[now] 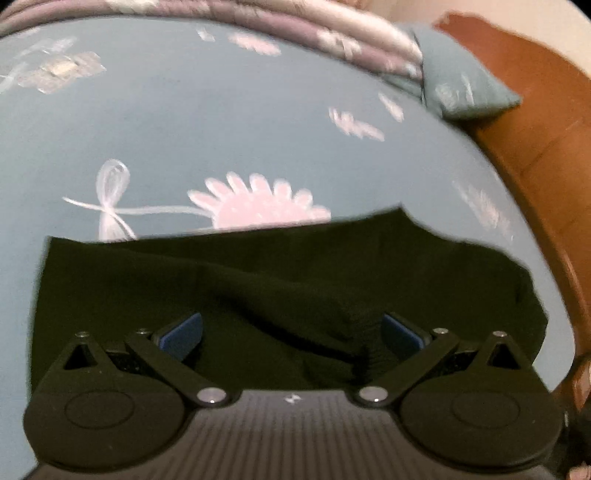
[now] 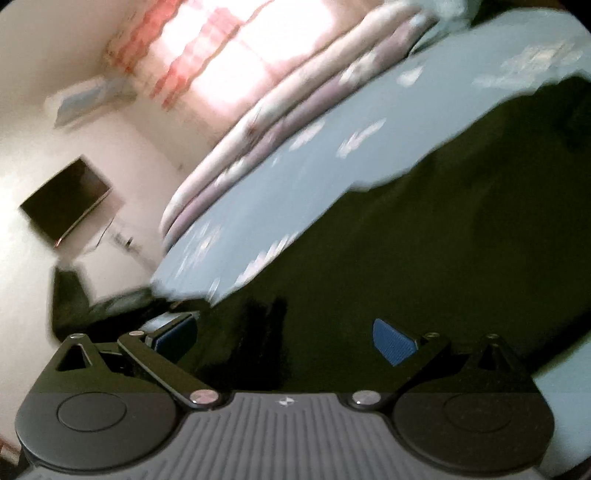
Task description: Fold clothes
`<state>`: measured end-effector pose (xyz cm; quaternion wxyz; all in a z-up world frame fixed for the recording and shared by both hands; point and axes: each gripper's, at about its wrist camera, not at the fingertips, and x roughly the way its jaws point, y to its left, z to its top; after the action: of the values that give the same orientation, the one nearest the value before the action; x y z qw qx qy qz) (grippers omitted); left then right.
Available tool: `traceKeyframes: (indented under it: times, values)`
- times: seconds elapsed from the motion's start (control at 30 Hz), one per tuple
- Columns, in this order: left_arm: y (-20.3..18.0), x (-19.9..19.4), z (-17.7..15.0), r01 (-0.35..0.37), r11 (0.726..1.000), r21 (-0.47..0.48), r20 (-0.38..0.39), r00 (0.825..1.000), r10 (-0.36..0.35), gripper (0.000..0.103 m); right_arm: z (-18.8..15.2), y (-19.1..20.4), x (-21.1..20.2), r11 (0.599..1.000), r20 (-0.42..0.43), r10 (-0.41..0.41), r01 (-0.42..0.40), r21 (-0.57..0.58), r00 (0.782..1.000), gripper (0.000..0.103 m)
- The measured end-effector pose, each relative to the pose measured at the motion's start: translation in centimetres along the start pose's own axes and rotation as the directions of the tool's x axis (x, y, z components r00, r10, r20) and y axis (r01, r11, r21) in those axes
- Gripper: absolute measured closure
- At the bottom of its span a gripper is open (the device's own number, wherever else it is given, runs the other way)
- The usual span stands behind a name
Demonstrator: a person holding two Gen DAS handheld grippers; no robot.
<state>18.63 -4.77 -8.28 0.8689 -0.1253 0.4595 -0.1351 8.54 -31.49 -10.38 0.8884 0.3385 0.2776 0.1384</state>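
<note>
The left wrist camera is looking level and close across the dark green knit garment (image 1: pixel 258 280) toward the blue floral bedsheet (image 1: pixel 221 122) and folded striped quilt (image 1: pixel 332 26). The right wrist camera is viewing the same garment (image 2: pixel 424 240), sheet (image 2: pixel 295 177) and quilt (image 2: pixel 295 92), rolled sideways.

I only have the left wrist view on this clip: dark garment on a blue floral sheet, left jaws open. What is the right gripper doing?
Observer: The right gripper is open too, jaws wide over the dark garment, nothing pinched.
Operator: Is its view level?
Observer: No, strongly tilted and motion-blurred; the blue sheet runs diagonally.
Operator: Anything beyond the bed?
Observer: A dark wall-mounted screen and a bright curtained window.
</note>
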Motion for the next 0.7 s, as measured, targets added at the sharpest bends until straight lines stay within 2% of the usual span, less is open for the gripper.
traceKeyframes:
  times: [0.07, 0.17, 0.3, 0.47, 0.53, 0.63, 0.7]
  values:
    - [-0.5, -0.2, 0.3, -0.036, 0.999, -0.001, 0.008, 0.999, 0.036, 0.001, 2.1, -0.6, -0.3, 0.999, 0.044, -0.037, 0.036, 0.017, 0.998, 0.0]
    - [-1.1, 0.9, 1.0, -0.046, 0.999, 0.024, -0.048, 0.998, 0.047, 0.001, 5.4, -1.1, 0.9, 0.999, 0.093, -0.05, 0.049, 0.019, 0.994, 0.0]
    - [-1.1, 1.8, 1.7, 0.004, 0.998, 0.056, -0.082, 0.997, 0.0, 0.001, 9.5, -3.5, 4.9, 0.993, 0.076, -0.01, 0.001, 0.121, 0.997, 0.0]
    - [-1.2, 2.8, 2.5, 0.029, 0.995, 0.099, -0.074, 0.997, -0.022, 0.001, 11.5, -7.2, 8.8, 0.965, 0.055, 0.005, -0.019, 0.262, 0.998, 0.0]
    - [-0.7, 3.0, 2.6, 0.029, 0.995, 0.093, -0.074, 0.997, -0.023, 0.001, 11.5, -7.9, 9.8, 0.963, 0.032, -0.03, 0.021, 0.27, 0.999, 0.0]
    - [0.3, 3.4, 2.7, 0.031, 0.997, 0.074, -0.082, 0.996, -0.025, 0.001, 10.8, -8.5, 10.6, 0.956, -0.034, -0.147, 0.151, 0.25, 0.989, 0.001]
    - [0.9, 3.7, 2.8, 0.033, 0.998, 0.061, -0.087, 0.996, -0.027, 0.001, 10.6, -8.1, 10.1, 0.958, -0.029, -0.168, 0.17, 0.233, 0.985, 0.001]
